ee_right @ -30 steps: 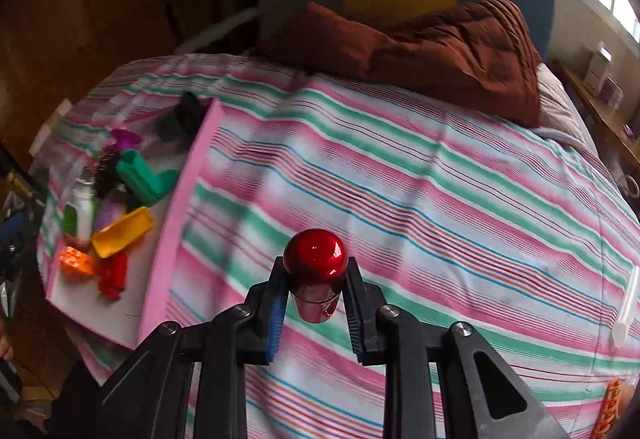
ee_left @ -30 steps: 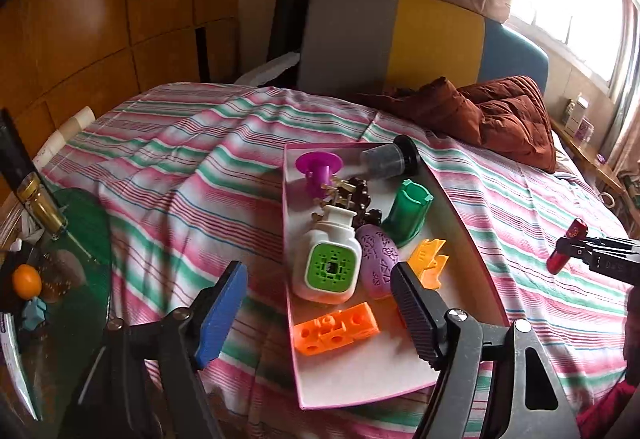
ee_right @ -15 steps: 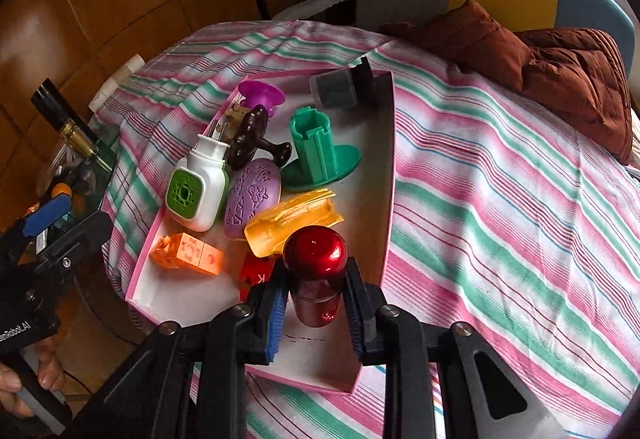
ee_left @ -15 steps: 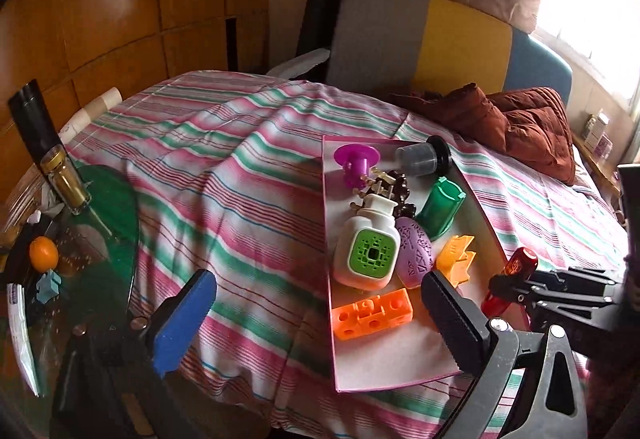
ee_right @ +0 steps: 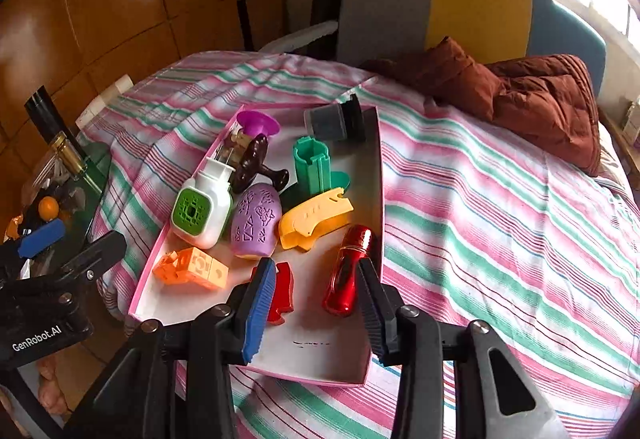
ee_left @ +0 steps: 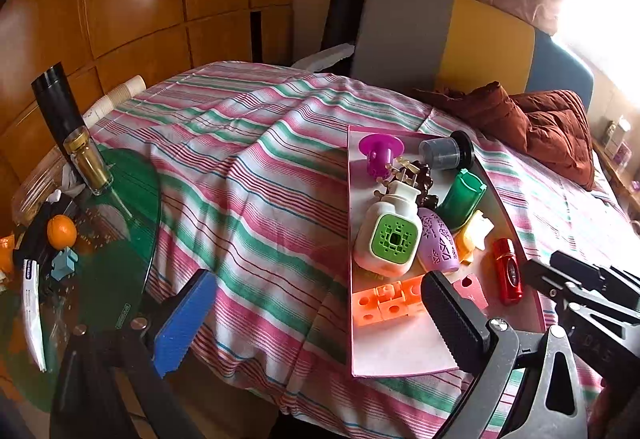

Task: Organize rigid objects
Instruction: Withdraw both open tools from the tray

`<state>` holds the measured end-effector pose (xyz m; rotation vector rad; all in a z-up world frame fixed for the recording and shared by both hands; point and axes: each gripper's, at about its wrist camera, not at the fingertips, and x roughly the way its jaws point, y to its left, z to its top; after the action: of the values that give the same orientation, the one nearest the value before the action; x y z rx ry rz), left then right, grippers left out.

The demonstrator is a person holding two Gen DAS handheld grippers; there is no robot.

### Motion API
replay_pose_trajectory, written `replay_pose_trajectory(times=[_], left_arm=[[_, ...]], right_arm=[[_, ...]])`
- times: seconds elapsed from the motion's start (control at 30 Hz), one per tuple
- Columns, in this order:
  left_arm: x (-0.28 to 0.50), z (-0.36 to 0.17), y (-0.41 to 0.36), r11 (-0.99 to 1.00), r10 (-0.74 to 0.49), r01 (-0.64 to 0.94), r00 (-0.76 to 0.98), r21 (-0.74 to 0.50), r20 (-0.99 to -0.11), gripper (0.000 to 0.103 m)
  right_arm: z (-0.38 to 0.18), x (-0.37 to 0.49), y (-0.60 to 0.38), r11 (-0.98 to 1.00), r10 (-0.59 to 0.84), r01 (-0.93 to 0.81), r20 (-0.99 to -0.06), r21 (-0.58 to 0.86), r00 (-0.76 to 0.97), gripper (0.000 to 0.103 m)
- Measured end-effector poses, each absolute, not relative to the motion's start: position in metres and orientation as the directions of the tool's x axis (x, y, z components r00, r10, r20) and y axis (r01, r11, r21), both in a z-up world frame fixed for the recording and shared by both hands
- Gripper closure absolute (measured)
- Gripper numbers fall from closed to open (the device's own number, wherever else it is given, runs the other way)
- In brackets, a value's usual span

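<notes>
Striped bedspread (ee_right: 500, 207), pink tray (ee_right: 374, 175) — a red metallic bottle (ee_right: 348, 271) lies near the tray's right wall.
Right gripper (ee_right: 316, 295) jaws are opening, the bottle between them but loose; backing straight out should avoid nudging it. Left gripper (ee_left: 320, 319) stands wide open, empty, over the tray's near left edge.

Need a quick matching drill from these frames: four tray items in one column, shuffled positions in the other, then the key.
Items:
1. red metallic cylinder
2. grey cup with black base
3. orange block
4. green-faced white bottle

Places:
A. far end of the pink tray, on its side
B. near left part of the tray
C. lying between the right gripper's opening jaws
D. left of the purple oval piece

Pairs: 1-C, 2-A, 3-B, 4-D
</notes>
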<state>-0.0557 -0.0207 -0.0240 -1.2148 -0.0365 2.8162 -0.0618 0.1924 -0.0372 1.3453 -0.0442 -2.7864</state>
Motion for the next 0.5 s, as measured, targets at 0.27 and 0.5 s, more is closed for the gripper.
replay_pose_trajectory(times=[0.27,0.5], left_arm=[[-0.038,-0.020,-0.019,-0.992,0.126,-0.080,-0.715,-0.098,-0.688,0.001],[-0.021,-0.010,-0.012,-0.995,0.099,-0.075,-0.749,-0.065,-0.656,0.003]], right_arm=[[-0.024,-0.040,0.199,-0.996,0.013,-0.071,-0.723,0.051,-0.690,0.062],[-0.021,-0.030,0.191,-0.995,0.061,-0.097,-0.700,0.011,-0.712,0.062]])
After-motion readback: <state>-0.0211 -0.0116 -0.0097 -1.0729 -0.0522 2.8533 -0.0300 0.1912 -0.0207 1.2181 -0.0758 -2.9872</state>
